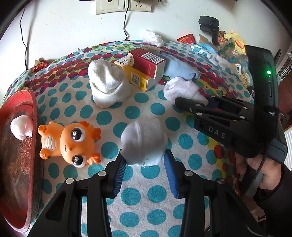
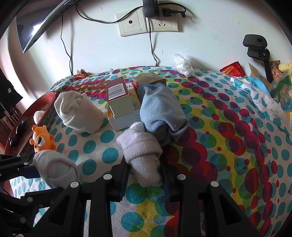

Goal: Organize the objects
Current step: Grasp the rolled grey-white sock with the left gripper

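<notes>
While both grippers sit low over the polka-dot cloth [image 1: 146, 113], each has a rolled sock between its fingers. The pale blue-white sock ball [image 1: 144, 142] is ribbed, rounded, resting on the cloth right between the left gripper [image 1: 145, 160] fingertips; blue pads [image 1: 121, 171] touch its lower sides, jaws moderately apart, closed in on the ball. The right gripper [image 2: 146, 173] has a greyish-white rolled sock [image 2: 144, 155] with a mesh toe end wedged between its fingers, jaws narrow, pressing it on both sides.

Ahead of the right fingers, touching that sock: a blue sock [image 2: 160, 111] lying against stacked red and yellow boxes [image 2: 120, 102]. Ahead-left of both grippers: a cream sock roll [image 1: 107, 85], upright. Left of the left fingers: an orange toy [image 1: 71, 142] beside a red tray [image 1: 20, 164] holding a white wad [image 1: 20, 127].

Left view alone shows the right gripper's body with its green LED and the gripping hand [image 1: 262, 171]. Right view alone shows the wall socket with a plugged charger [image 2: 150, 7] and the left gripper's sock from its side.
</notes>
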A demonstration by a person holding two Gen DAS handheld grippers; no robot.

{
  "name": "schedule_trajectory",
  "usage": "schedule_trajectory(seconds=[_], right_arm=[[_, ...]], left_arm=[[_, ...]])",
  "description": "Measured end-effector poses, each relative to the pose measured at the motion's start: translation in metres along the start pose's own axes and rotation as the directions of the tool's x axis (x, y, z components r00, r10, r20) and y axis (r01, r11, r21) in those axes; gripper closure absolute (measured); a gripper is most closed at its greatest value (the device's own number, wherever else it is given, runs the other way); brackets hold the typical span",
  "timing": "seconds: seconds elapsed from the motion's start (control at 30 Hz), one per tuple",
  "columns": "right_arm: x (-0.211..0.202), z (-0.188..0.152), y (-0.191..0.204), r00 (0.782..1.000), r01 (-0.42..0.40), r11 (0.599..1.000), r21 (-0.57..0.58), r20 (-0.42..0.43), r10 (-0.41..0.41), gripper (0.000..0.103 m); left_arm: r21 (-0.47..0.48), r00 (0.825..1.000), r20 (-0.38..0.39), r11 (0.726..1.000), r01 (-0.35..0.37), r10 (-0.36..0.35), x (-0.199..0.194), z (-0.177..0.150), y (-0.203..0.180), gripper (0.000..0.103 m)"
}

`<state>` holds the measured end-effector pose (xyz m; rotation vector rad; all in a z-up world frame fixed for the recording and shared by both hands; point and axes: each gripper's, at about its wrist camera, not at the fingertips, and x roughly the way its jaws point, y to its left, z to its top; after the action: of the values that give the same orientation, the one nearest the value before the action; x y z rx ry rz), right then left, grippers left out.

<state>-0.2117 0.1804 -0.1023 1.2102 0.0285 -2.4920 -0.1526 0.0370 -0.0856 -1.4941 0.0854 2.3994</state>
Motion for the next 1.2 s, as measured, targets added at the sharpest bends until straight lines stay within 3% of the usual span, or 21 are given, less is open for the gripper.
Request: schedule_trajectory(seconds=[0.43,1.2], right_arm=[[0.0,-0.001,0.0,1.0,0.003,1.0,-0.003,0.0,-0.003,0.072],[0.001,-0.002,0.001,1.0,0.017,1.0,-0.015,-0.001,-0.017,0.072]], left_arm=[[-0.011,0.998,0.04,0.999,-0.045,0.045,-0.028,-0.029,0.003,0.072],[-0.026,1.0,0.031,1.0,0.005,-0.005,-0.048,-0.046,0.015,0.08]])
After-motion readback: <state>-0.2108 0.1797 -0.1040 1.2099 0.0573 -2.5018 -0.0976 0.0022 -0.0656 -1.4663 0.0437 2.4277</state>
